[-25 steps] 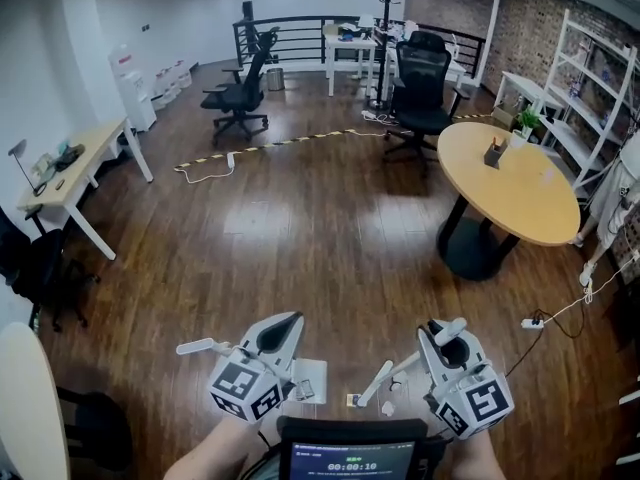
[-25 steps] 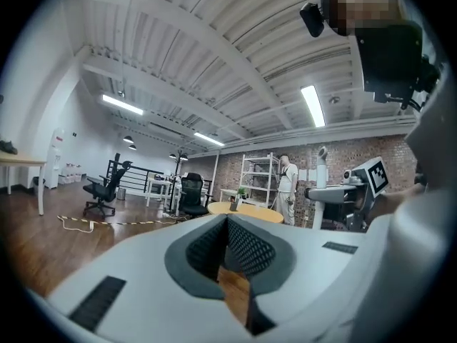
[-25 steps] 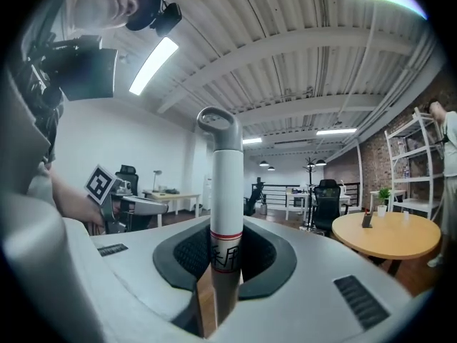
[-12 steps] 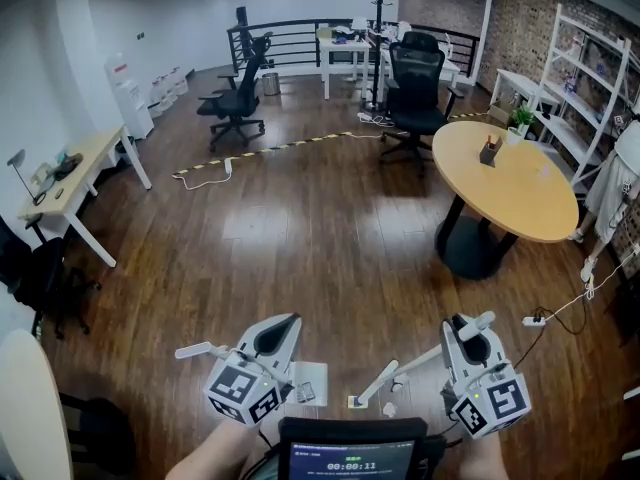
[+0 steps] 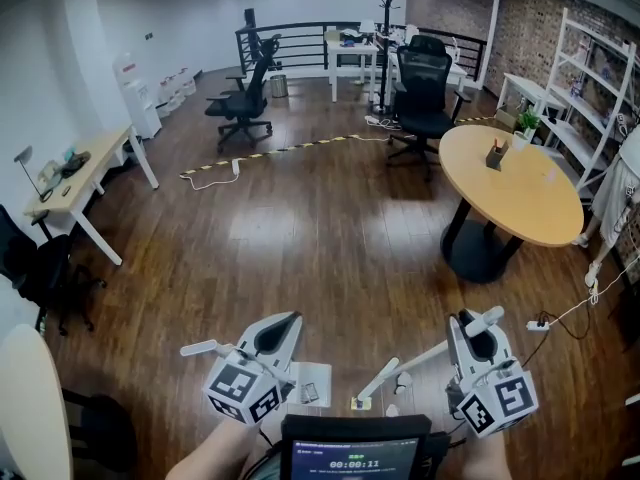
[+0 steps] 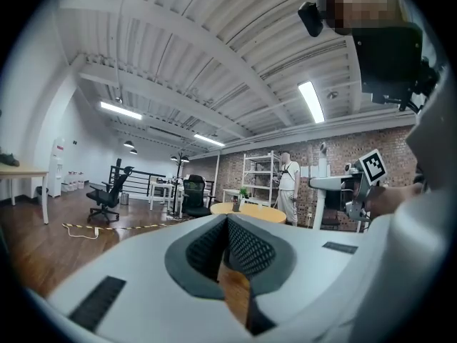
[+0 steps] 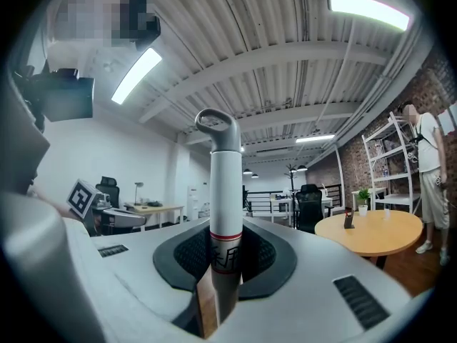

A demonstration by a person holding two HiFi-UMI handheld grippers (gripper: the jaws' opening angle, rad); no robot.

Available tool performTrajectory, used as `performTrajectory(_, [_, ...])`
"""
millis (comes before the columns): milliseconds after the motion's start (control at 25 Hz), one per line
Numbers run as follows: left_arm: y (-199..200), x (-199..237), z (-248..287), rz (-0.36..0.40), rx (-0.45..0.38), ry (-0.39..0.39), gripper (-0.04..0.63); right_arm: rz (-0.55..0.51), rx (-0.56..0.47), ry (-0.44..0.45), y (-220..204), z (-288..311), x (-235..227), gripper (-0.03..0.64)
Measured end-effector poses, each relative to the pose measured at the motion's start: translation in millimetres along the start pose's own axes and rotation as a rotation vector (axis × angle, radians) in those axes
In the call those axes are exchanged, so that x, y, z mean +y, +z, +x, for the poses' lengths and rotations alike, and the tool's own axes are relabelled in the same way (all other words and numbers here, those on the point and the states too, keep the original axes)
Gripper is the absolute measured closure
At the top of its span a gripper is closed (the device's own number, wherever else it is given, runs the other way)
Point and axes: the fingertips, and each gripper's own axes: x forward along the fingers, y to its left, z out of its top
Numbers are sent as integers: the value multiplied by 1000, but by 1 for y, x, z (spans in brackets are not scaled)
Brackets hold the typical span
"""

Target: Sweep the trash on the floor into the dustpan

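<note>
Right gripper is clamped on the white broom handle, which rises straight up between its jaws to a ring at the top. Compared with a second ago, this gripper has slid toward the lower right corner of the head view. The shaft now slants more steeply down and to the left, while its lower end stays at bottom centre. This looks like the start of a stroke, with the sweep itself not yet made.

The trash shows as a few small pale scraps just right of the shaft's lower end, still on the floor and outside the dustpan. The dustpan lies flat just left of bottom centre, near the scraps but not touching them.

The left gripper has not shifted. Its pads meet, and nothing can be seen between them in its own view. A white bar juts from its left side in the head view, but whether the gripper holds it cannot be told. The round table stands well apart at the right.
</note>
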Motion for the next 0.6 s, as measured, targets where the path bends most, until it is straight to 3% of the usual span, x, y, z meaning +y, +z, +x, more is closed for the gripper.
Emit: performTrajectory(600, [2, -10, -7, -14, -23, 14, 592, 11, -7, 0, 3, -12, -3, 538])
